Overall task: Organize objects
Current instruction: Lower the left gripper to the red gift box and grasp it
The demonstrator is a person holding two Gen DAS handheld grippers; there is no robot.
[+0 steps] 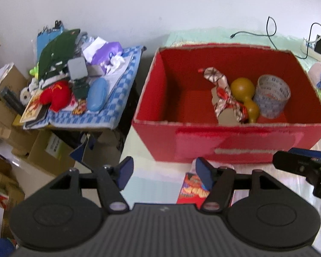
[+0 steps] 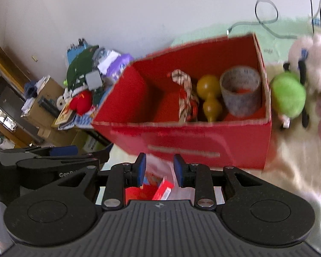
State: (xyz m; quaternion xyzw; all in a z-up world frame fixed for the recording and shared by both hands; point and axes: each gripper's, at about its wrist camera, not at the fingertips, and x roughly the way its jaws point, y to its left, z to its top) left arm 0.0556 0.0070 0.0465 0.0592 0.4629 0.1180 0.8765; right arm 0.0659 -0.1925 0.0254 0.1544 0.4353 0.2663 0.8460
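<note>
A red cardboard box [image 1: 231,147] stands on the worktop [image 1: 152,184] just beyond both claws, and it already holds a patterned wrapped item [image 1: 219,90], a yellow-brown gourd [image 1: 245,92] and a roll of printed tape [image 1: 271,95], grouped toward its right half.

The thing judged to be next in hand is a small red packet [image 2: 160,189] lying flat on the worktop, near the box's front wall. In the right wrist view it sits directly under and between the blue pads of the right claw [image 2: 159,170], its long axis running slantwise from near left to far right. The right claw is seen partly spread, with nothing pinched; the packet lies below the pads, and contact cannot be confirmed.

In the left wrist view the same packet [image 1: 192,189] lies at the right-hand pad of the left claw [image 1: 163,173], off-centre. The left claw is spread wide and empty.

The right claw is therefore judged the nearer and better aligned; a short descent would be needed before closing, with the jaws turned across the packet's narrow side.
</note>
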